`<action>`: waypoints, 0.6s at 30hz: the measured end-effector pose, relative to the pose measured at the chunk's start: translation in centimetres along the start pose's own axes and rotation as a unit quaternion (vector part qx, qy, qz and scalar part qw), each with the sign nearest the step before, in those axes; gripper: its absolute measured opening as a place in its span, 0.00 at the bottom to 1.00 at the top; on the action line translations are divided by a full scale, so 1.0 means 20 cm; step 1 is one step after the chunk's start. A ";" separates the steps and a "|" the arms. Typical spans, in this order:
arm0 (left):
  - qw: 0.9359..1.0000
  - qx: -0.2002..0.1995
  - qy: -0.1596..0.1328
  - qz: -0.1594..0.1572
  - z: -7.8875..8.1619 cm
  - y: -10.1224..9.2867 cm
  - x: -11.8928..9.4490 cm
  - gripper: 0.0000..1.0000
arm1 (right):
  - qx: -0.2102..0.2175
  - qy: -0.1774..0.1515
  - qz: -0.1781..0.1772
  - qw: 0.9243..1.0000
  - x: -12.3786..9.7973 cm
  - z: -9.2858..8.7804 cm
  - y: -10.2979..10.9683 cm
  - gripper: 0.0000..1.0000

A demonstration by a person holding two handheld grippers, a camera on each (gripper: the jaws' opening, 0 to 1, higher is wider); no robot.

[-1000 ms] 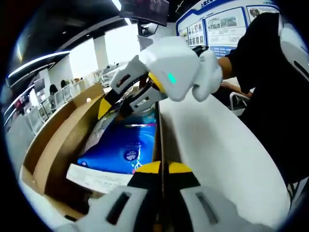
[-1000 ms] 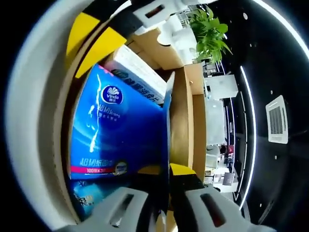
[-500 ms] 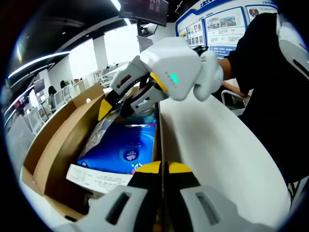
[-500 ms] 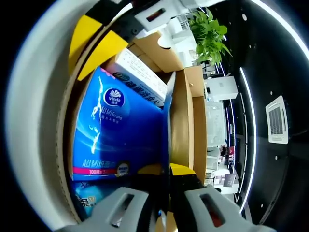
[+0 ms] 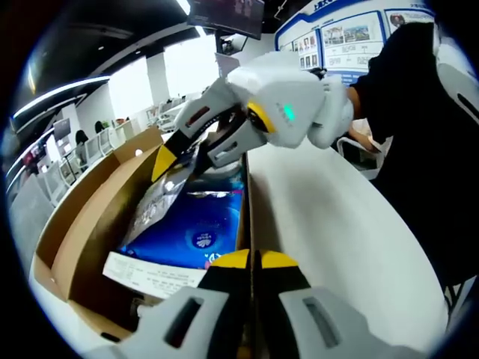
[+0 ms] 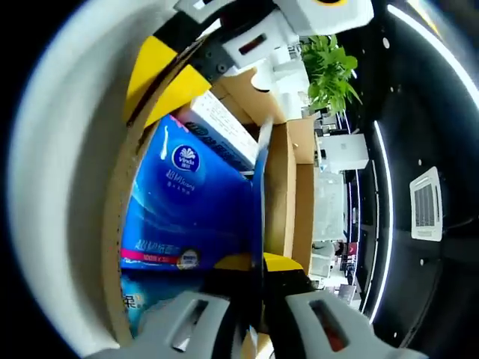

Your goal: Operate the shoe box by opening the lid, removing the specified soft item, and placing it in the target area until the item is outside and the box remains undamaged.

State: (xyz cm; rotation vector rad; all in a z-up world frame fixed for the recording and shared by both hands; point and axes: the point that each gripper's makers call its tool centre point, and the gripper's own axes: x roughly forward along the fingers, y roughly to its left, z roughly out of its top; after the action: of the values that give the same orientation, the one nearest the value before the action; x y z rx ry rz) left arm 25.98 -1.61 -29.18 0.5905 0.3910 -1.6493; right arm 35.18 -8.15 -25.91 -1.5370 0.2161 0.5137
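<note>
Right gripper, jaws closed on the edge of a blue tissue pack inside the open cardboard box; left gripper pinches the box wall.

Shoe box plain brown cardboard inside and out; the tissue pack in it deep blue with a white lightning-like streak, a white round logo, white lettering and a pink band near one end, and beside it a white carton with dark print. Both the left gripper and the right gripper white-bodied with black jaws tipped yellow; a small green light on the right gripper's housing. Table white; plant green.
</note>
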 end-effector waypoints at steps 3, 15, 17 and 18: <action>1.000 -0.001 -0.001 -0.001 0.00 0.00 0.00 0.02 | -0.003 -0.006 -0.006 1.000 -0.01 0.01 -0.02 0.01; 1.000 -0.015 0.006 -0.002 0.00 0.01 0.01 0.01 | 0.011 -0.010 -0.024 1.000 -0.11 -0.02 -0.09 0.01; 1.000 -0.019 0.007 -0.002 0.00 0.01 0.00 0.01 | 0.011 -0.011 -0.033 0.999 -0.14 -0.02 -0.11 0.01; 1.000 -0.021 0.007 -0.002 0.00 0.01 0.00 0.01 | 0.010 -0.011 -0.037 0.999 -0.16 -0.02 -0.13 0.01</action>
State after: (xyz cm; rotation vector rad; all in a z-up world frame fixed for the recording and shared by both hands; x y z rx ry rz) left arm 26.11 -1.70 -29.24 0.5698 0.4367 -1.6373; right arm 33.57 -9.01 -22.19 -1.5127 0.1457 0.4679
